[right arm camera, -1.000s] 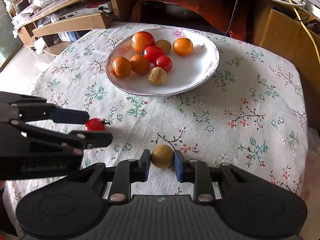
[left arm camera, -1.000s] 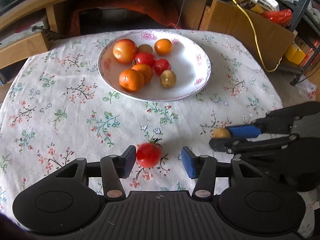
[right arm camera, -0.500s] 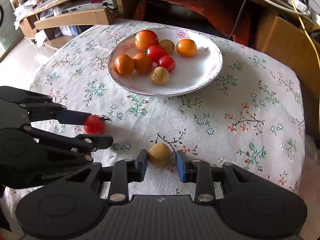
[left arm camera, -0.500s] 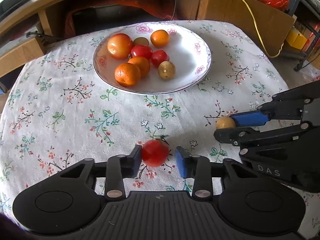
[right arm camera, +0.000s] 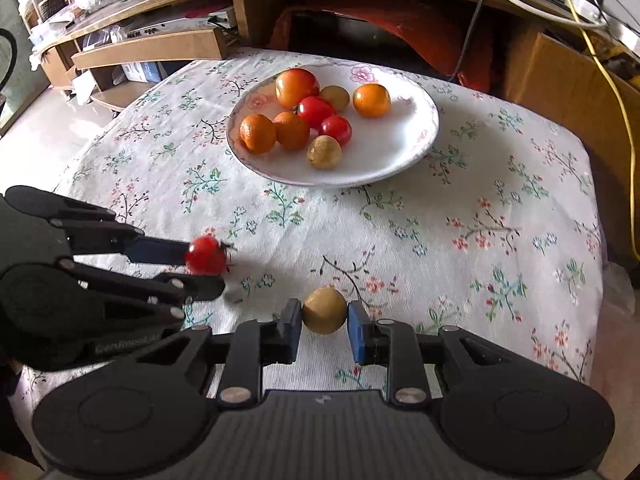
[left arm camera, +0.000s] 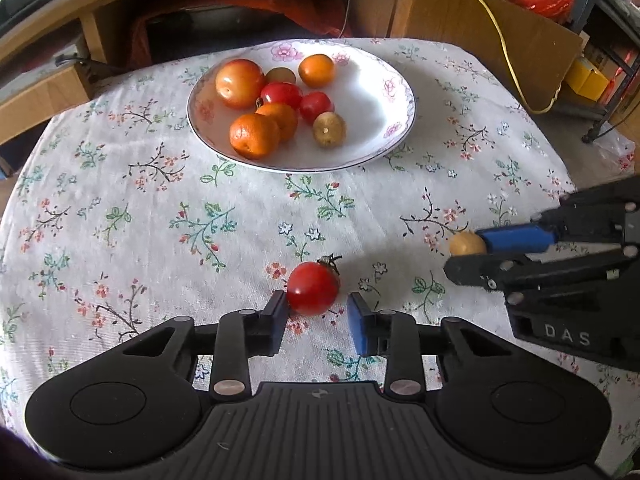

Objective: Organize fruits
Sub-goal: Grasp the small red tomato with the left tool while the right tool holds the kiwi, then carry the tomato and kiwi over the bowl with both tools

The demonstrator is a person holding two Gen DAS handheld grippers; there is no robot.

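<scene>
The left gripper (left arm camera: 316, 316) has a red cherry tomato (left arm camera: 313, 288) between its jaws: the left pad touches the fruit's side, while a sliver of cloth shows between the fruit and the blue right pad, so the jaws, which have just been closing and then eased a little, stand loosely around it rather than pinching it. The tomato's stem points away from the jaws.

The right gripper (right arm camera: 324, 326) pinches a small tan round fruit (right arm camera: 324, 310), both pads pressed against its sides, the fruit at the very tips of the jaws.

Both fruits are low over the floral tablecloth (left arm camera: 120, 208) on the tabletop. Well beyond both pairs of jaws sits a white plate (right arm camera: 404, 156) with a pink flower rim.

On the plate, counted: one large orange-red fruit (right arm camera: 297, 87), three oranges, two red tomatoes, and two tan fruits, eight pieces in all. Outside the plate there are two, one at each pair of jaws.

Writing: the right gripper's body reads "DAS" in the left wrist view; the left gripper's body carries pale lettering beginning "Gen", the rest too blurred to read. A yellow cable (left arm camera: 500, 32) runs behind the tabletop.
</scene>
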